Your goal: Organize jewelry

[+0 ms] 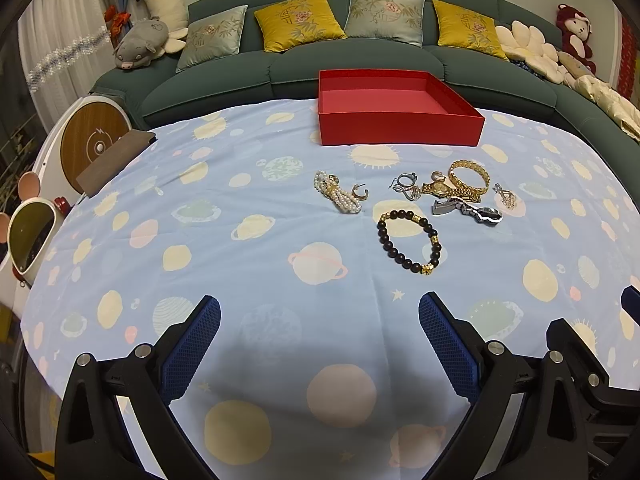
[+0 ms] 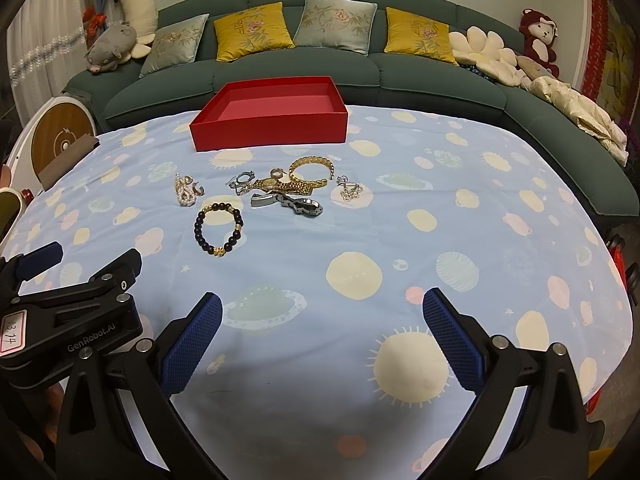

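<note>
a: what do i have closest to me?

b: my left gripper [image 1: 319, 320] hangs over the near part of the planet-print cloth [image 1: 240, 160], jaws spread wide, nothing between the blue pads [image 1: 192, 344]. my right gripper [image 2: 322, 318] sits just beside it, jaws equally wide and holding nothing. from the right wrist view i see the left gripper's black body at my lower left.

a: and the jewelry?

b: all loose on the cloth, past both grippers. nearest is the dark bead bracelet [image 1: 409, 241] with gold spacers, lying flat in a ring. just beyond it, to the right, a dark metal link band [image 1: 468, 208]. to the left, a pearl strand [image 1: 338, 197] bunched up with a small gold hoop earring [image 1: 359, 193] just beside it.

a: further back?

b: a gold watch [image 1: 442, 188] touching a gold chain bracelet [image 1: 470, 176], silver rings [image 1: 405, 185] at their left, and a small silver piece [image 2: 349, 190] off to the right; i cannot tell what kind.

a: the box?

b: the red box [image 1: 396, 128] stands open at the far edge of the cloth, nothing inside it. behind it runs a green sofa [image 1: 400, 64] with cushions.
</note>
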`<state>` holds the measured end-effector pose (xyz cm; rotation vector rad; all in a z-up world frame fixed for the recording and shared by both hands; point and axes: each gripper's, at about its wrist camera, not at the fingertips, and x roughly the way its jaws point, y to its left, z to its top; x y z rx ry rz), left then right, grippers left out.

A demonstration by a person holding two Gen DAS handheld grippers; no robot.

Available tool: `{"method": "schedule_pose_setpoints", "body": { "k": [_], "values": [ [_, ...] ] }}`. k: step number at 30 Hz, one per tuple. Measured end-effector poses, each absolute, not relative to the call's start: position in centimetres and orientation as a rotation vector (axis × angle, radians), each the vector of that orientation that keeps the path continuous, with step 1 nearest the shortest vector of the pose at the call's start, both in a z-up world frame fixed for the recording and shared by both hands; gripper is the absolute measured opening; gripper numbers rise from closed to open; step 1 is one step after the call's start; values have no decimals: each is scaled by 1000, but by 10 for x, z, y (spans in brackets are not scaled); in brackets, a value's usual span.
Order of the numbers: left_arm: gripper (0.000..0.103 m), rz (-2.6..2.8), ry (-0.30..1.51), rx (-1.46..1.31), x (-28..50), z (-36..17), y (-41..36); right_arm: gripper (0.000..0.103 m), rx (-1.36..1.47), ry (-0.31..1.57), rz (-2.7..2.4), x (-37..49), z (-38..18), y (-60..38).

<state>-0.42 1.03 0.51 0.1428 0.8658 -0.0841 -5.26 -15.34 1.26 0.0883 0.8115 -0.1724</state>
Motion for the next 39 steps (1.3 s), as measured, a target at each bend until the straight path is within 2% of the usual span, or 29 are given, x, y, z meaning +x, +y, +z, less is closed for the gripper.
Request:
{"method": "schedule_pose_setpoints", "body": {
  "k": [39],
  "values": [
    [97, -84, 864, 144, -4, 4, 11, 98, 93, 810, -168, -53, 12, -152]
  ]
}}
